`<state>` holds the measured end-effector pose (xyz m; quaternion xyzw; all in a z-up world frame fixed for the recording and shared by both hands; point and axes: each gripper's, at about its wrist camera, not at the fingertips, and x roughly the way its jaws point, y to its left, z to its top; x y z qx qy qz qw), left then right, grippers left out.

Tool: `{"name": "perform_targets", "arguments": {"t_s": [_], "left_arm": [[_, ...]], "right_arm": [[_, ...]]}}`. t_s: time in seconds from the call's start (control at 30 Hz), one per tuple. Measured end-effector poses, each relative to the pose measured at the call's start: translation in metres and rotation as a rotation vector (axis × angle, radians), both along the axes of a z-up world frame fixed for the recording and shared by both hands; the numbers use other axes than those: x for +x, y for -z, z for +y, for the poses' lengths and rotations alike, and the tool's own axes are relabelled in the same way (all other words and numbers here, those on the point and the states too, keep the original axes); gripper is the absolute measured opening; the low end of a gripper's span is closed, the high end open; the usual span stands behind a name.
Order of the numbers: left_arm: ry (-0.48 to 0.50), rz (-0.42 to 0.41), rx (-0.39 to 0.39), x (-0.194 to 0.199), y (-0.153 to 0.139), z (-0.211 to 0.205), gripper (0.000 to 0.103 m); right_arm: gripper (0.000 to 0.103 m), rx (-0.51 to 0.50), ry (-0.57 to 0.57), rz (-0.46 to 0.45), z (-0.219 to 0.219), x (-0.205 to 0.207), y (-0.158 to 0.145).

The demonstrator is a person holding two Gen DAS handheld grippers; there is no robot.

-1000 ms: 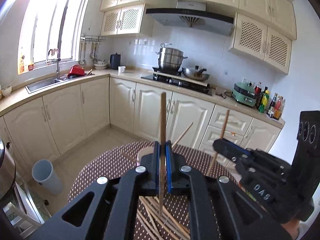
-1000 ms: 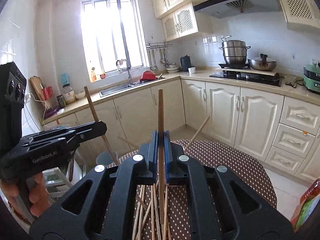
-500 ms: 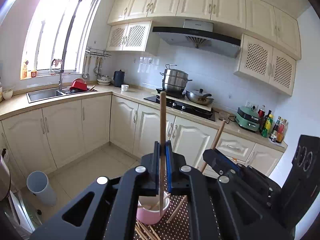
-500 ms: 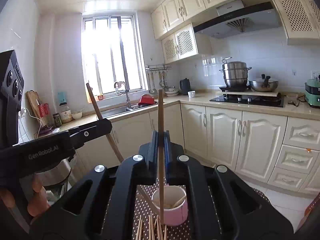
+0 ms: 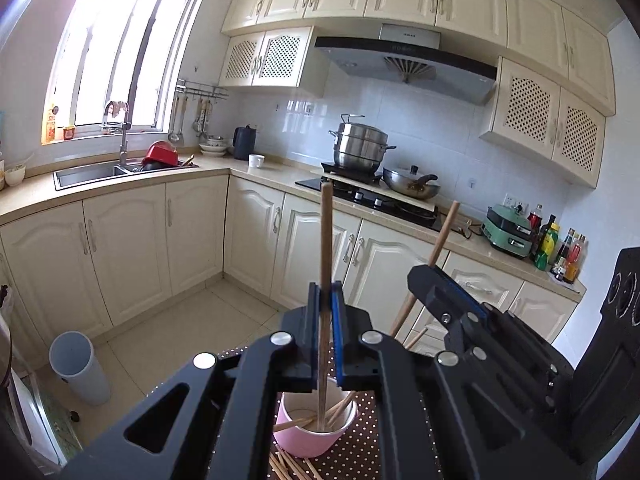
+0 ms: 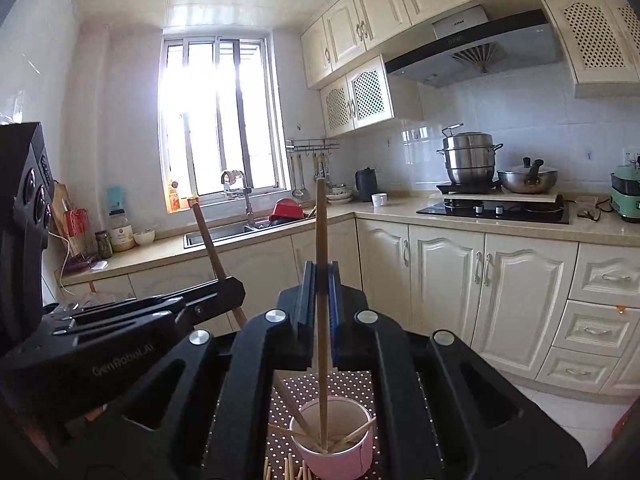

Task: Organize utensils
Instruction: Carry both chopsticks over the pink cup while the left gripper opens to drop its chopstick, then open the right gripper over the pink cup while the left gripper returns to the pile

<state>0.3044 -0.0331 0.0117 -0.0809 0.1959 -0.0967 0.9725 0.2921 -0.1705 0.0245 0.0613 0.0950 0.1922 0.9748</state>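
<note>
The left tongs (image 5: 326, 300) were clamped narrowly on a wooden chopstick (image 5: 325, 280) that stood almost upright between the blue pads, its lower tip reaching down inside the pink cup (image 5: 316, 428). The right tongs (image 6: 320, 280) pinched a second chopstick (image 6: 321, 300) in the same near-upright way, and its tip also sat within the pink cup, seen from that side as a white-lined cup (image 6: 334, 446) near the bottom of the view. Several more chopsticks already leaned inside the cup, slanting against its rim. The cup stood on a brown, white-dotted tablecloth (image 6: 352, 384) covering the worktop, and loose chopsticks (image 5: 288, 466) lay on the cloth just near of the cup. In the left wrist view the right tongs appeared at the right, close beside, with their chopstick angled up and to the right; in the right wrist view the left tongs appeared at the left with theirs tilted to the left. Cream kitchen cabinets (image 5: 192, 236) stood far behind.
</note>
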Motion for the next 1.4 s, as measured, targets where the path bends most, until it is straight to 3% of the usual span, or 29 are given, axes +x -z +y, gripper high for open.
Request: {"name": "perform_targets", "arguments": {"t_s": [0.43, 0.77, 0.83, 0.87, 0.9, 1.17, 1.4], "left_arm": [[0.025, 0.051, 0.074, 0.002, 0.031, -0.012, 0.006], [0.036, 0.082, 0.107, -0.002, 0.038, -0.014, 0.007], [0.041, 0.089, 0.105, -0.003, 0.037, -0.014, 0.013], [0.043, 0.089, 0.104, -0.005, 0.037, -0.013, 0.026], [0.039, 0.084, 0.107, -0.007, 0.037, -0.013, 0.032], [0.020, 0.084, 0.111, -0.023, 0.034, -0.006, 0.033], [-0.022, 0.066, 0.106, -0.049, 0.030, 0.008, 0.045]], "right_arm": [[0.006, -0.033, 0.005, 0.105, -0.003, 0.011, 0.035], [0.007, -0.045, -0.007, 0.184, -0.006, 0.013, 0.054], [0.007, -0.050, -0.005, 0.186, -0.007, 0.011, 0.054], [0.007, -0.051, -0.005, 0.187, -0.007, 0.010, 0.054], [0.007, -0.051, -0.003, 0.191, -0.008, 0.009, 0.053], [0.007, -0.046, 0.019, 0.197, -0.015, -0.004, 0.046], [0.007, -0.040, 0.033, 0.191, -0.022, -0.021, 0.039]]}}
